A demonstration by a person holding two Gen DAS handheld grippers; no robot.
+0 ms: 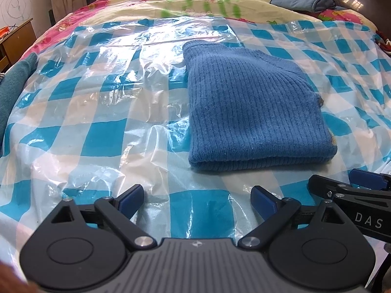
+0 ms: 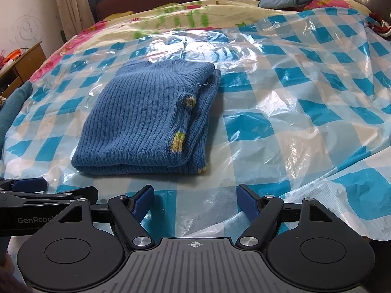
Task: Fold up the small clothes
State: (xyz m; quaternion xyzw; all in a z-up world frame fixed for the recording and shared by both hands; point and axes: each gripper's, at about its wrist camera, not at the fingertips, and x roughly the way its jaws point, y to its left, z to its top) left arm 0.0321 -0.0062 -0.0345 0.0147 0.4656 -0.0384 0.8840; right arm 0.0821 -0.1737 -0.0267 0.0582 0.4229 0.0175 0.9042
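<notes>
Home bedroom: bed (image 2: 171, 7), curtains (image 2: 70, 2), wooden bedside table (image 1: 17, 36).

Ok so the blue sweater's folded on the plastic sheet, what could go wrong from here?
Two risks. The checked plastic sheet looks slick and wrinkled, so nudging the blue sweater could slide it or undo the fold. The sleeve cuff peeks out at its side and may slip loose when lifted.

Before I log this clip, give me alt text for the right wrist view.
A folded blue knit sweater with yellow-green cuff stripes lies on a blue-and-white checked plastic sheet covering a bed. The right gripper hovers before it, jaws open and empty. The left gripper shows at the left edge.
</notes>
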